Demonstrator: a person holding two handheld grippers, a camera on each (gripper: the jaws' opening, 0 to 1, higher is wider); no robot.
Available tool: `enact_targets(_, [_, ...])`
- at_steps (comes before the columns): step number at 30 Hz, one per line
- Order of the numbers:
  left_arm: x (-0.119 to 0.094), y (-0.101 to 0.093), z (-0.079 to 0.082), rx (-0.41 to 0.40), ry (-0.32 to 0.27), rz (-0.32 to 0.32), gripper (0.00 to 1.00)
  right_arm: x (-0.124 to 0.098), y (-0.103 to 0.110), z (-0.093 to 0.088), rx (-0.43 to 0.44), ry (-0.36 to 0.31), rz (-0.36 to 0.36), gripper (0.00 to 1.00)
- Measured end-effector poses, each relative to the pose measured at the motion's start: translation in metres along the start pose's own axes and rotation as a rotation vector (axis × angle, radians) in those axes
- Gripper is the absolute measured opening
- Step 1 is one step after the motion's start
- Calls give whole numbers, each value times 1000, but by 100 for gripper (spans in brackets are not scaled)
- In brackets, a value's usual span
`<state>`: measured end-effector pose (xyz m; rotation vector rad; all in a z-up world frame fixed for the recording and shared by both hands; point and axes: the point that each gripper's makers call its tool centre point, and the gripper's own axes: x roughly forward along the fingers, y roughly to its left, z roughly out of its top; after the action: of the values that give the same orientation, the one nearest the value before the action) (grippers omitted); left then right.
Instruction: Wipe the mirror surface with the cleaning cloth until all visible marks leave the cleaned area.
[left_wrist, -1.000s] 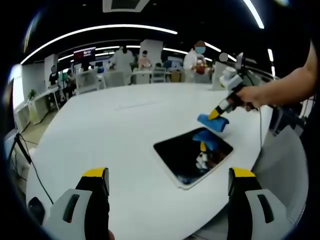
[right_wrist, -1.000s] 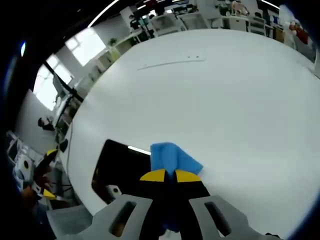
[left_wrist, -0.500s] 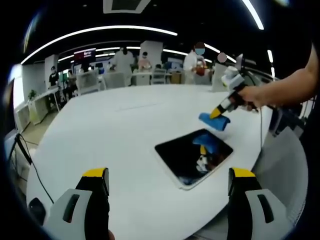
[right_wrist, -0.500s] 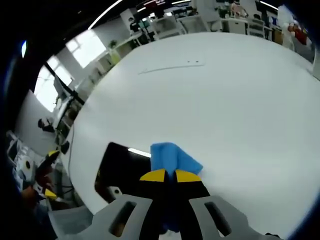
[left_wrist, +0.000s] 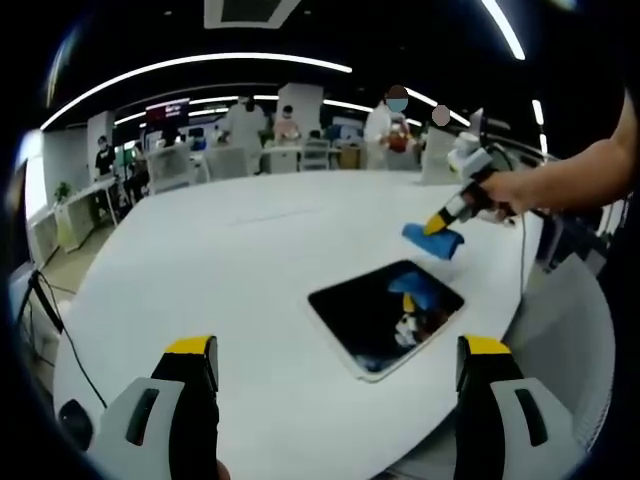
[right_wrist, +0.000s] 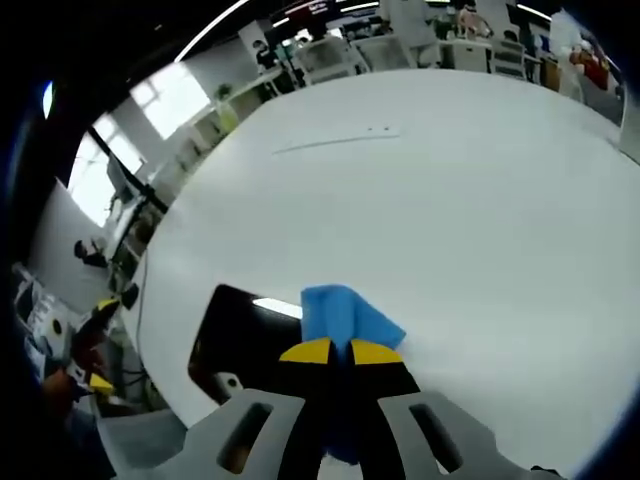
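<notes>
A dark rectangular mirror (left_wrist: 385, 318) lies flat on the white table (left_wrist: 230, 270), near its right edge. My right gripper (left_wrist: 436, 226) hangs just beyond the mirror's far corner, held by a hand, and is shut on a blue cleaning cloth (left_wrist: 433, 242). The cloth's reflection shows in the glass. In the right gripper view the blue cleaning cloth (right_wrist: 342, 314) sticks out past the closed yellow tips of my right gripper (right_wrist: 331, 351), with the mirror (right_wrist: 235, 335) down to the left. My left gripper (left_wrist: 335, 350) stands open at the near edge, nothing between its jaws.
The round white table (right_wrist: 440, 210) stretches wide and bare beyond the mirror. Desks, chairs and several people stand far behind it. A cable hangs off the table's left side.
The right gripper with the cloth has lifted slightly up and away from the mirror's far corner. My left gripper has stayed still.
</notes>
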<state>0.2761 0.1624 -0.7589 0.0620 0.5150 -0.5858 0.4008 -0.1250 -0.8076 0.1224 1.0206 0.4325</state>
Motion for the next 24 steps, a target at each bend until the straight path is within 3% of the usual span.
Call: enact_targets(24, [3, -5, 2, 6, -4, -10, 99, -22, -22, -1, 11, -19, -22, 0])
